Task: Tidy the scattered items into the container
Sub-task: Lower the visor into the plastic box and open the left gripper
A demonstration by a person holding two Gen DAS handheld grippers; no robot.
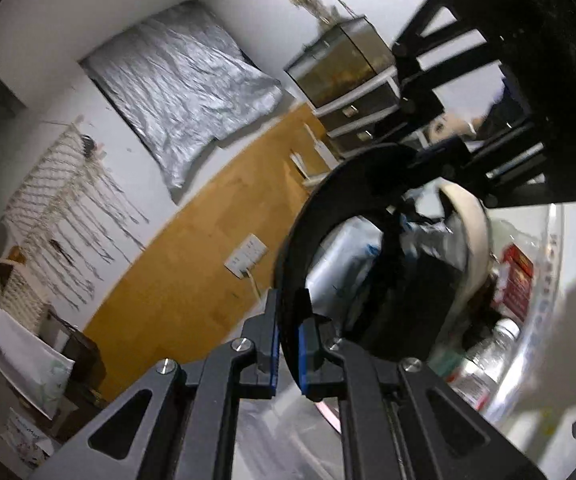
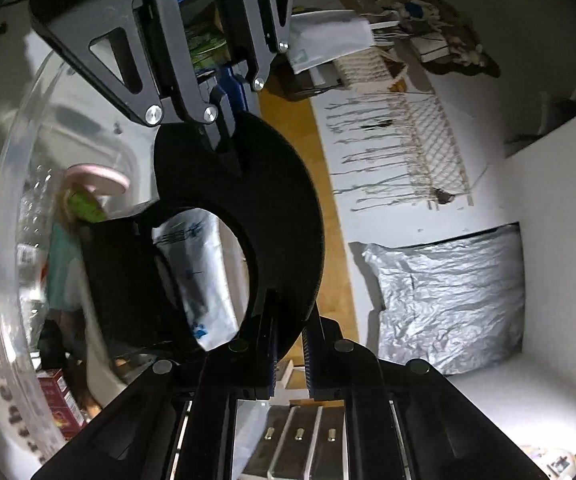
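Note:
A black ring-shaped item (image 1: 300, 240) hangs between both grippers, tilted over a clear plastic container (image 1: 548, 320). In the left wrist view my left gripper (image 1: 289, 344) is shut on the ring's near rim, and my right gripper (image 1: 428, 156) is shut on the far rim. The right wrist view shows the same from the other side: my right gripper (image 2: 290, 340) pinches the black ring (image 2: 288, 200) and my left gripper (image 2: 228, 140) clamps its opposite edge. Inside the container (image 2: 12, 240) lie a white bag (image 2: 200, 264), a red box (image 2: 60, 400), a pink item (image 2: 100, 178) and a bottle (image 1: 496, 344).
A crinkled silver cushion (image 1: 184, 92) lies on a white surface beside a wooden strip (image 1: 192, 256) with a wall socket (image 1: 246, 256). A glass tank on drawers (image 1: 348, 64) stands further off. A fringed macrame hanging (image 2: 408, 152) is on the white surface.

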